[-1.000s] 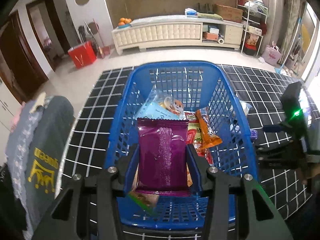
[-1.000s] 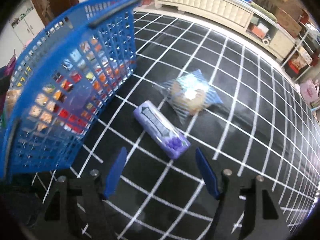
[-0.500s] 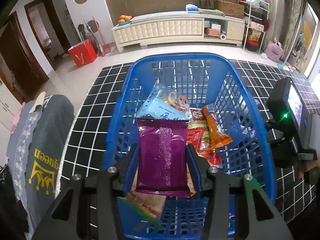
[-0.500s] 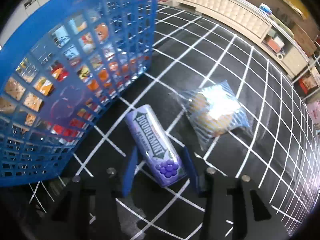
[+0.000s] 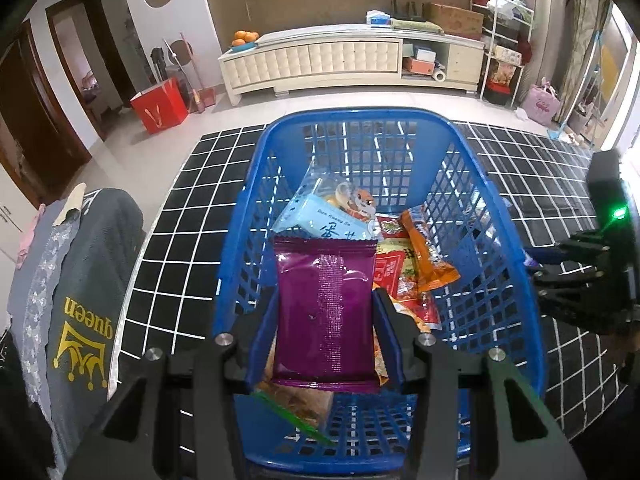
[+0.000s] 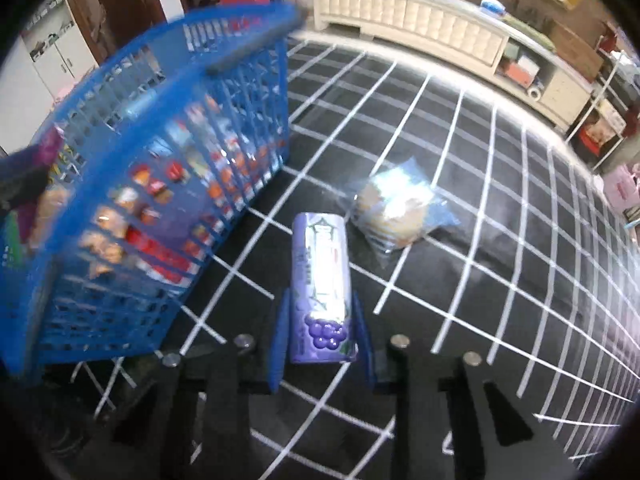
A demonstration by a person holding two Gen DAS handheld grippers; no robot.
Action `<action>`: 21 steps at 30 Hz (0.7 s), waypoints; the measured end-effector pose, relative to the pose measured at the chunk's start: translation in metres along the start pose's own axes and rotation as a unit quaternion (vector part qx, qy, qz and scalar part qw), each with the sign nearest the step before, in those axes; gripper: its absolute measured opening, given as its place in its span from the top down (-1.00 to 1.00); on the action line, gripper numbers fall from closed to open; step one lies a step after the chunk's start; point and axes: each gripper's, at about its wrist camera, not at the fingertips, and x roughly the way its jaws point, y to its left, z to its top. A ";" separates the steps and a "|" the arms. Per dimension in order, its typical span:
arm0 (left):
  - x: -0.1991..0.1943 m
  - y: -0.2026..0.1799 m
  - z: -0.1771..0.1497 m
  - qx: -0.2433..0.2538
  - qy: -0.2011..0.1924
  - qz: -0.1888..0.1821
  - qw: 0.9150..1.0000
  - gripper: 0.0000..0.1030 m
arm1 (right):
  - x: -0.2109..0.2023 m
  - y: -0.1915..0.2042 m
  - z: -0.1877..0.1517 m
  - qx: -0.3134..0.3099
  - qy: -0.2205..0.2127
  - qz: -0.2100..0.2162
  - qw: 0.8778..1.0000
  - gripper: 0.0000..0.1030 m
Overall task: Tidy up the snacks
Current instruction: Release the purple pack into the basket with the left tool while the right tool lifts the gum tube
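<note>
My left gripper [image 5: 325, 320] is shut on a purple snack packet [image 5: 326, 312] and holds it over the blue mesh basket [image 5: 496, 216], which holds several snack packs. My right gripper [image 6: 322, 332] is shut on a purple gum bottle [image 6: 322, 276] with grapes on its label, lifted off the black grid mat [image 6: 500, 264] right of the basket [image 6: 168, 148]. A clear bag with a bun [image 6: 394, 212] lies on the mat just beyond the bottle. The right gripper's body [image 5: 592, 280] shows at the right edge of the left wrist view.
A grey garment with "queen" print [image 5: 80, 308] drapes at the left of the basket. A long white cabinet [image 5: 348, 60] stands by the far wall, a red box [image 5: 160, 106] on the floor to its left, shelves [image 5: 504, 60] to its right.
My right gripper closed on the gum bottle and raised it, turning it upright in view. My left gripper moved a little further over the basket with the purple packet.
</note>
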 end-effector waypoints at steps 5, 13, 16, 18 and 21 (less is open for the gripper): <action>-0.011 0.001 0.004 0.013 -0.014 -0.014 1.000 0.14 | -0.041 0.013 0.009 0.005 -0.030 -0.014 0.999 0.33; -0.018 0.015 0.019 0.032 -0.018 -0.042 0.998 0.14 | -0.085 0.029 0.037 0.022 -0.076 -0.016 0.997 0.33; -0.017 0.020 0.023 0.047 -0.011 -0.054 0.997 0.14 | -0.086 0.045 0.047 0.004 -0.080 -0.010 0.997 0.33; -0.014 0.022 0.026 0.052 -0.008 -0.059 0.997 0.14 | -0.082 0.057 0.052 -0.004 -0.080 -0.008 0.997 0.33; -0.005 0.027 0.031 0.052 0.004 -0.081 0.995 0.14 | -0.075 0.067 0.054 -0.006 -0.080 -0.005 0.997 0.33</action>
